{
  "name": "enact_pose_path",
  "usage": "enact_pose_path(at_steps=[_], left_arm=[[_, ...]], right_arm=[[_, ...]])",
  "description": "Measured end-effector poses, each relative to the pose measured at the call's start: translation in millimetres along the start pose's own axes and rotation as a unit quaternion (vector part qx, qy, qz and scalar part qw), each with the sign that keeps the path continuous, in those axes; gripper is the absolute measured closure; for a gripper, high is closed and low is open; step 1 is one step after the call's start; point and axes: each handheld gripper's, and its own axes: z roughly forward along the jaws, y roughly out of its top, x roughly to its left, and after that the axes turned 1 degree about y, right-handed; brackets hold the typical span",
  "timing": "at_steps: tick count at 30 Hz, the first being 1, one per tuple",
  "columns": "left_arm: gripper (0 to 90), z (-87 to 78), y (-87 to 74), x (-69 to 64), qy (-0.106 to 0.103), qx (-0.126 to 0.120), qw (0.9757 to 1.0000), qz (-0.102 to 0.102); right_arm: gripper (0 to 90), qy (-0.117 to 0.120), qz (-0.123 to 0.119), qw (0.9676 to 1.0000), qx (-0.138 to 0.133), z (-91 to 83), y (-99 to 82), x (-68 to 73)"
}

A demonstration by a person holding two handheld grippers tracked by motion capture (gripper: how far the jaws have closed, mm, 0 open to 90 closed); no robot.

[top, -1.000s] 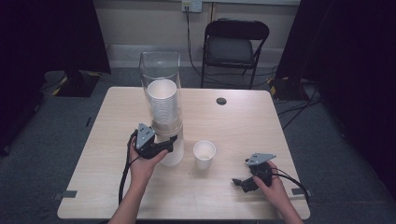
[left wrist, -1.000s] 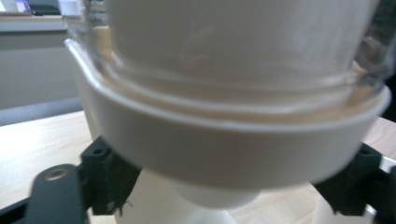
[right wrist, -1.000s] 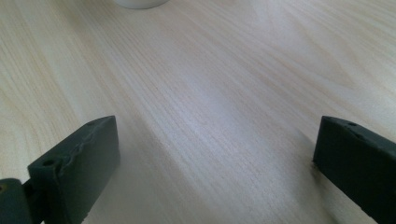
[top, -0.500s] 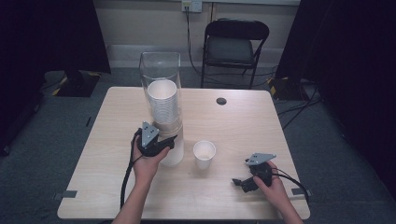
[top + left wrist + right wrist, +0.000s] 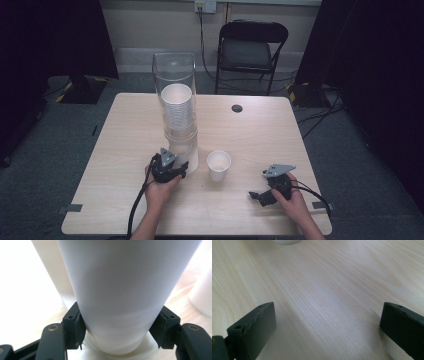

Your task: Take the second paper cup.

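On the pale wood-grain table, the left gripper has just been closing its jaws, now clamped on the white paper cup at the foot of the tall clear plastic dispenser tube. A loose white paper cup stands beside it. The right gripper rests nearby, jaws apart. Behind the table, a black folding chair stands on grey carpet.

Beyond my tongs, across the worktop, a black folding chair stands against the far wall. Well past my right tongs, a small round black grommet sits in the worktop near its far edge. Black cables trail on the grey carpet further right. A wall socket sits above the chair.
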Motion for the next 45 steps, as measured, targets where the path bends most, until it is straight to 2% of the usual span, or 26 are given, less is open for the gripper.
enact_pose_path(at_steps=[1,3,6,8,10,11,15,18,20,21,24,27,31,33,34,36,38,40,42,45], left_arm=[[36.5,-4.4,3.1,1.4,-0.002,0.001,0.9999,0.014],[36.2,-10.2,7.0,3.8,-0.009,-0.003,0.9999,0.007],[35.8,-15.0,6.0,8.3,-0.023,0.018,0.9993,0.023],[35.7,-15.0,1.3,7.7,-0.029,0.026,0.9991,0.019],[35.6,-15.1,-2.7,6.5,-0.03,0.034,0.9987,0.022],[35.5,-16.2,-3.4,7.4,-0.031,0.036,0.9984,0.031],[35.0,-22.3,-1.9,10.1,-0.03,0.021,0.9989,0.03],[34.3,-28.9,-3.0,20.6,-0.015,0.015,0.9994,0.027],[34.0,-32.9,-5.3,30.6,-0.001,0.008,0.9999,0.011],[33.9,-35.3,-6.3,36.9,0.011,0.008,0.9998,0.012],[33.7,-40.5,-10.5,54.4,0.039,0.005,0.9992,-0.01],[33.3,-42.8,-14.1,68.8,0.059,0.012,0.9981,-0.013],[32.7,-39.2,-20.3,81.0,0.075,0.03,0.9962,-0.032],[32.5,-36.5,-23.4,83.9,0.074,0.04,0.9957,-0.039],[32.5,-35.9,-24.2,84.1,0.073,0.051,0.9952,-0.039],[32.2,-33.5,-26.5,83.7,0.067,0.059,0.9953,-0.038],[31.9,-32.4,-26.9,82.6,0.068,0.082,0.9937,-0.036],[27.4,-32.1,-27.7,81.8,0.072,0.094,0.9922,-0.039],[21.4,-33.9,-29.2,81.8,0.07,0.096,0.9922,-0.037],[19.1,-40.5,-32.8,83.2,0.053,0.102,0.9927,-0.037]], right_arm=[[0.0,0.001,-0.001,1.0,0.0,0.0,-0.1,-0.1],[0.0,0.001,-0.001,1.0,0.0,0.0,-0.1,-0.3],[0.0,0.002,-0.004,1.0,-0.001,0.2,0.0,-1.1],[0.0,0.002,-0.006,1.0,-0.002,0.3,-0.1,-1.5],[0.0,0.001,-0.004,1.0,0.0,0.0,-0.1,-1.2],[0.0,0.001,-0.004,1.0,-0.001,0.0,-0.3,-1.3],[0.0,0.001,-0.002,1.0,-0.001,-0.4,-0.6,-1.2],[0.0,0.001,-0.002,1.0,-0.001,-0.4,-0.6,-1.2],[0.0,0.001,-0.002,1.0,-0.001,-0.4,-0.6,-1.2],[0.0,0.001,-0.002,1.0,-0.001,-0.4,-0.6,-1.3],[0.0,0.001,-0.002,1.0,-0.001,-0.4,-0.6,-1.2],[0.0,0.001,-0.002,1.0,-0.001,-0.4,-0.6,-1.2],[0.0,0.001,-0.002,1.0,-0.001,-0.4,-0.6,-1.3],[0.0,0.001,-0.002,1.0,-0.001,-0.4,-0.6,-1.3],[0.0,0.001,-0.002,1.0,-0.001,-0.4,-0.6,-1.3],[0.0,0.001,-0.002,1.0,-0.001,-0.5,-0.6,-1.2],[0.0,0.001,-0.002,1.0,-0.001,-0.4,-0.6,-1.3],[0.0,0.001,-0.002,1.0,-0.001,-0.4,-0.6,-1.3],[0.0,0.001,-0.002,1.0,-0.001,-0.4,-0.6,-1.3],[0.0,0.001,-0.002,1.0,-0.001,-0.4,-0.6,-1.3]])
